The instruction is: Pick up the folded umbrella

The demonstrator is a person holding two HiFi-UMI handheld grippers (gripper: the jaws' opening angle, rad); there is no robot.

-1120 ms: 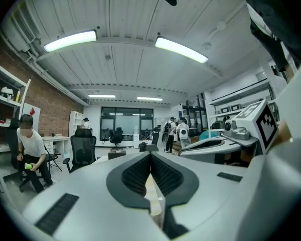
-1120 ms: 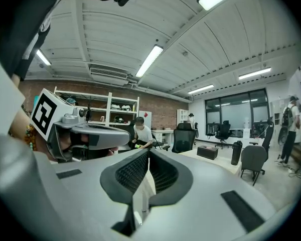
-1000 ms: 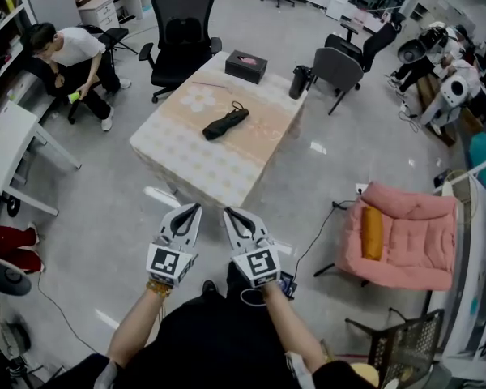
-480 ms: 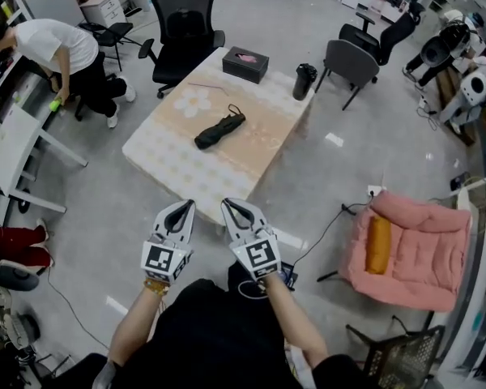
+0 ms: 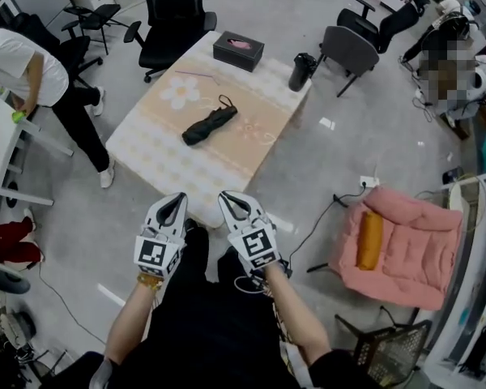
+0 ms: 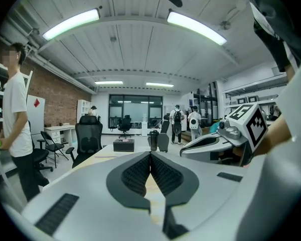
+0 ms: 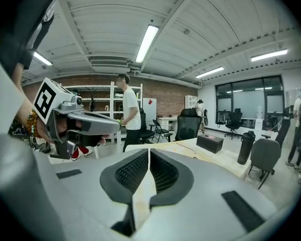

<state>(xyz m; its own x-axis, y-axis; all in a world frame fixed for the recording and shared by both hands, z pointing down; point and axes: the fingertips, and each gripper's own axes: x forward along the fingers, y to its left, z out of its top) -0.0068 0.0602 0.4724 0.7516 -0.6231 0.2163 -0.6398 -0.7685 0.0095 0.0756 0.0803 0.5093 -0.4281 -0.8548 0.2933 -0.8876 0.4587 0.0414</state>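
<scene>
A black folded umbrella [image 5: 209, 125] lies slantwise in the middle of a low table [image 5: 150, 148] with a beige checked and flowered cloth. My left gripper [image 5: 176, 203] and right gripper [image 5: 228, 201] are held side by side over the floor, just short of the table's near corner and well away from the umbrella. Both are shut with nothing between the jaws, as the left gripper view [image 6: 150, 154] and right gripper view [image 7: 148, 152] show. The umbrella is hidden behind the jaws in both gripper views.
On the table's far end sit a black box [image 5: 238, 50] and a black bottle [image 5: 300, 71]. Office chairs [image 5: 165, 14] stand beyond the table. A person in a white shirt [image 5: 20, 67] stands at the left by a white desk. A pink cushioned seat [image 5: 405, 241] is at the right.
I have walked closer to the table, which now lies nearer both grippers in the head view. The person at the left has risen from sitting to standing.
</scene>
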